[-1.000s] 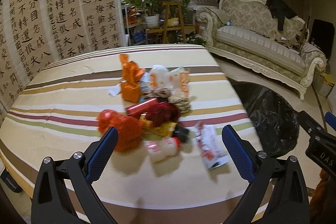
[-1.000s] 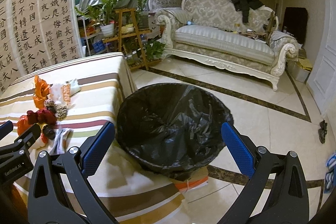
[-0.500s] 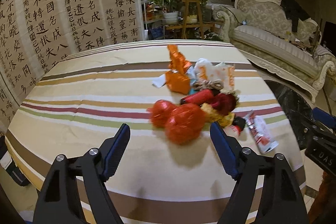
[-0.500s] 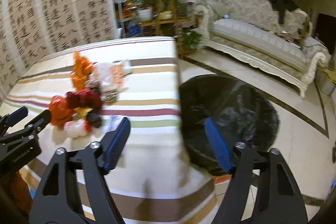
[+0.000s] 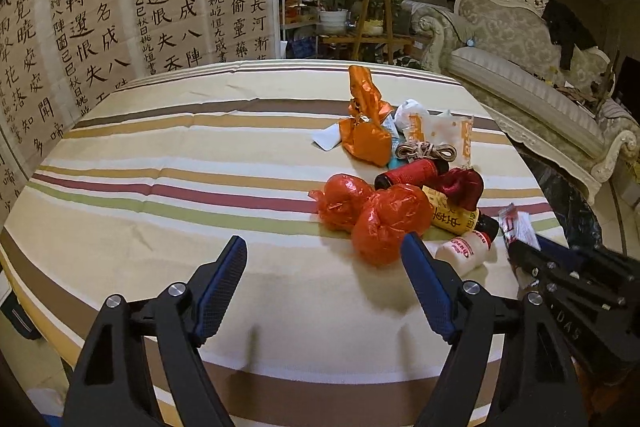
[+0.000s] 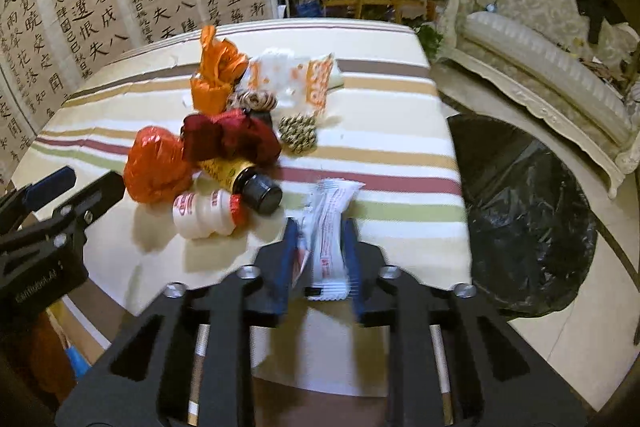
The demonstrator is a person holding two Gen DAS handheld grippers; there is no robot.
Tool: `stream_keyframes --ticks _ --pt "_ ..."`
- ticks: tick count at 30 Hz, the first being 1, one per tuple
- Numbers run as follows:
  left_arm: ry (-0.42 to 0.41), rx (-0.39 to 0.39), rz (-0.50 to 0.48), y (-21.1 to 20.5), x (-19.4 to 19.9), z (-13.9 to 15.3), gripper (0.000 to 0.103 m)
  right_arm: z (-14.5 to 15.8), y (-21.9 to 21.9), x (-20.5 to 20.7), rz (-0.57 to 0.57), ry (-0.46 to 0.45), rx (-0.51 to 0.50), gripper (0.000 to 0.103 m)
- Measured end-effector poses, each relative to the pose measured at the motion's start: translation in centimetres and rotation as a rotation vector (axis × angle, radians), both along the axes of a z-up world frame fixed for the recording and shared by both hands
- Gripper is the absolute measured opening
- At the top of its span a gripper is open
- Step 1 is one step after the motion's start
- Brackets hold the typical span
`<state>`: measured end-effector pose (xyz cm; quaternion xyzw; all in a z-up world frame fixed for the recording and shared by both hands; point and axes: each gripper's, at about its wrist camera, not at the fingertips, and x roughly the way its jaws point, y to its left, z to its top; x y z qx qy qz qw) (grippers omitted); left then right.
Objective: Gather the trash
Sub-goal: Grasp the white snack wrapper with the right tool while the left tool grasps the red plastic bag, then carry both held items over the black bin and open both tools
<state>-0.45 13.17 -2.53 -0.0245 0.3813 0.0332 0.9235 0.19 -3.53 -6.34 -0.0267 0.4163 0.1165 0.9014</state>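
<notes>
Both grippers sit over the near edge of a round table (image 5: pixel 160 163) covered with a striped cloth. The right gripper (image 6: pixel 320 247) has its blue fingers (image 6: pixel 286 255) drawn in close on either side of a white snack wrapper (image 6: pixel 330 227) with red print, and the wrapper lies lengthwise between them; whether the pads already press it cannot be told for sure, but they look to be touching its sides. The wrapper's far end rests on the cloth near the right edge of the table.

The left gripper (image 5: pixel 322 287) hangs wide open with nothing between its fingers (image 5: pixel 222 279), just near of the trash pile and to its left. Its right finger stands just in front of a crumpled red plastic bag (image 5: pixel 384 223).

The pile lies in the right half of the table. A small white drink bottle (image 6: pixel 204 213) with a red cap lies on its side next to the red bag. Beside it lies a dark bottle (image 6: pixel 248 181) with a yellow label and a black cap. A dark red cloth bundle (image 6: pixel 232 139) sits on top of that bottle. Farther back are an orange bag (image 6: pixel 216 75), a white and orange paper wrapper (image 6: pixel 300 79) and a coil of twine (image 5: pixel 426 151).

On the floor to the right of the table stands a bin lined with a black bag (image 6: pixel 528 211). A pale sofa (image 6: pixel 552 55) stands beyond it on the far right.
</notes>
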Motion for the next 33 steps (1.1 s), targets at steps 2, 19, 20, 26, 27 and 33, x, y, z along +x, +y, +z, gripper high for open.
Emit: stream_keyframes --ticks 2,19,20,26,27,33 --pt "0.000 -0.008 -0.002 -0.1 0.1 0.1 0.080 0.0 0.1 -0.1 0.000 -0.009 -0.006 0.020" --pt "0.047 -0.109 -0.073 -1.2 2.3 -1.2 0.039 0.3 -3.4 0.4 -0.049 -0.025 0.053 0.020" --pt "0.047 -0.102 -0.075 -1.3 2.1 -1.3 0.037 0.4 -3.6 0.4 -0.051 -0.026 0.056 0.020" --pt "0.026 -0.060 -0.075 -1.2 0.5 -0.5 0.036 0.6 -4.6 0.2 -0.070 -0.045 0.071 0.020" --pt "0.021 -0.065 -0.079 -1.2 0.2 -0.1 0.036 0.7 -4.8 0.1 -0.075 -0.051 0.070 0.020" --pt "-0.035 -0.075 -0.131 -3.0 -0.6 1.9 0.036 1.7 -6.7 -0.2 -0.117 -0.096 0.058 0.020"
